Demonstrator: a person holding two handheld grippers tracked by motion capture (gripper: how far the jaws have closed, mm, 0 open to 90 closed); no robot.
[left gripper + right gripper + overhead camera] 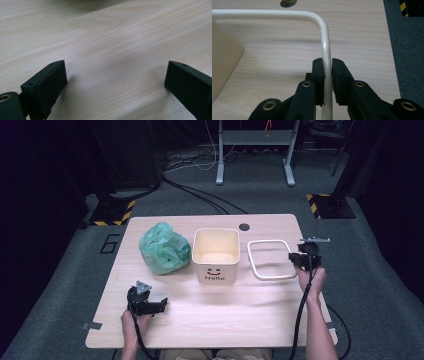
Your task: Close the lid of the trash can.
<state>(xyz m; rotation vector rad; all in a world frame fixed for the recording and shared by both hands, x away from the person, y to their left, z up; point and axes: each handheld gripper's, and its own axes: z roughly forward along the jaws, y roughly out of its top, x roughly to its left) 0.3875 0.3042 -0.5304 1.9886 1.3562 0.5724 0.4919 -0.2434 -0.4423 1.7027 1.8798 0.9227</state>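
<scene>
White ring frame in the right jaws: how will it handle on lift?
The white frame looks like a rigid bent tube, so probably stiff and light. Its glossy round surface may slip or swivel in the right gripper, which clamps one side only; the far side could sag.

Left forearm enters from the near edge at the left, hand wrapped round the left gripper (159,304) low over the near-left part of the tabletop, jaws pointing right. Jaws wide apart, nothing between them, grey three-cornered plate on top, cable trailing back toward the near edge. Right forearm reaches farther in at the right side, hand (311,279) behind the right gripper (327,75), which points toward the far side. Jaws nearly together, pads (319,72) pressing from both sides on a thin white frame (325,42). Cable runs back along the right forearm.
</scene>
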